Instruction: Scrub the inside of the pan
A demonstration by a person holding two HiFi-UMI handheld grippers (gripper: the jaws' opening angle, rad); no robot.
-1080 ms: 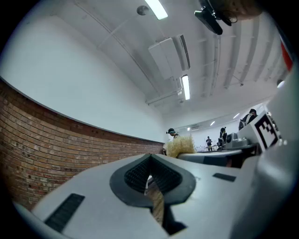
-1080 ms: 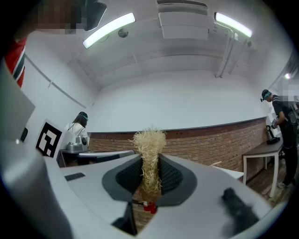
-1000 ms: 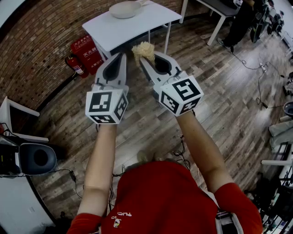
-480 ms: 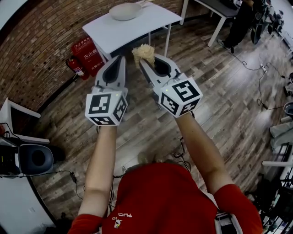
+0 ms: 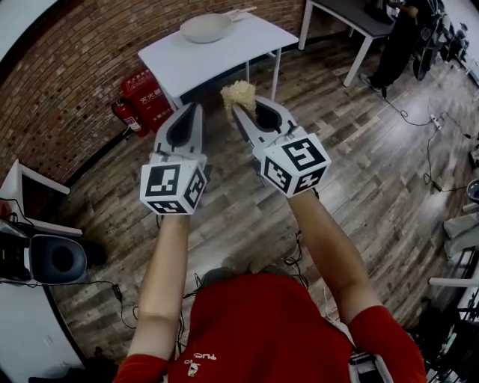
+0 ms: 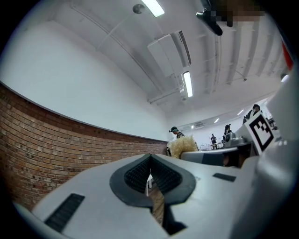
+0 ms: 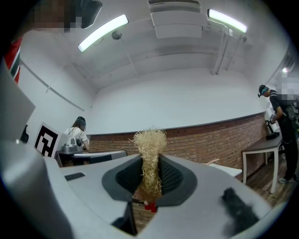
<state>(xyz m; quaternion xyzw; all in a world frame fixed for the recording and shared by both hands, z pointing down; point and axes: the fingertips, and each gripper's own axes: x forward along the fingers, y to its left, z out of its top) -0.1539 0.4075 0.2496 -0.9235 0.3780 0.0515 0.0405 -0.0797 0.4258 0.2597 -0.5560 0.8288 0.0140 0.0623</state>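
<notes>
A pale pan (image 5: 205, 28) with a wooden handle rests on a white table (image 5: 179, 56) by the brick wall, far ahead of both grippers. My right gripper (image 5: 238, 106) is shut on a straw-coloured fibre scrubber (image 5: 237, 93), whose tuft (image 7: 149, 145) sticks out above the jaws. My left gripper (image 5: 198, 111) is shut with nothing in it; its jaws (image 6: 150, 169) meet. Both grippers are held up side by side, in the air, short of the table.
Red fire extinguishers (image 5: 141, 96) stand at the wall left of the table. A second table (image 5: 352, 22) is at the back right, with a person (image 5: 404, 30) beside it. A dark bin (image 5: 63, 259) sits at the left. Cables (image 5: 419, 123) trail over the wooden floor.
The table and pan have slid slightly lower and nearer in the head view. Both grippers hold the same pose, the scrubber still gripped.
</notes>
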